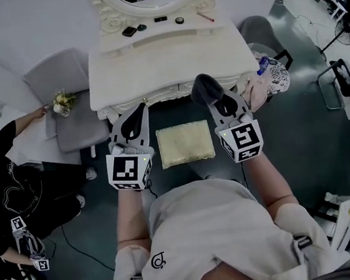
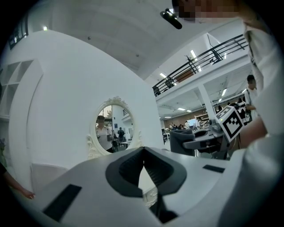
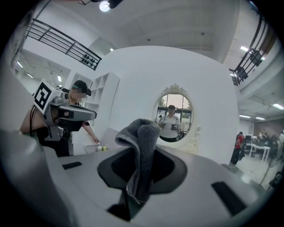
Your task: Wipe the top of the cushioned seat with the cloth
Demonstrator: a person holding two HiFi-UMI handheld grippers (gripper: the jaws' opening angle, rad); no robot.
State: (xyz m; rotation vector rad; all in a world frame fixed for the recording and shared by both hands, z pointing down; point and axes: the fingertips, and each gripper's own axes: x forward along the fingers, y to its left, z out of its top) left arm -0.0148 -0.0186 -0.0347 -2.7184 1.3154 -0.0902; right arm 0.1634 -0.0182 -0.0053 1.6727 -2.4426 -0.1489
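Cushioned seat (image 1: 185,144) lies between left gripper (image 1: 139,112), fingers together, and right gripper (image 1: 220,105), fingers clamped on cloth (image 1: 206,89), all edges showing.

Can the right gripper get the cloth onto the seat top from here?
Probably yes. The right gripper, shut on the grey cloth, hovers by the far right corner of the cushioned seat; nothing lies on the seat top. The dressing table edge is close behind it.

Your white surface (image 1: 160,66) carried small dark items (image 1: 129,31) along its rear ledge; the cushioned seat (image 1: 185,143) stood on the floor (image 1: 307,140).
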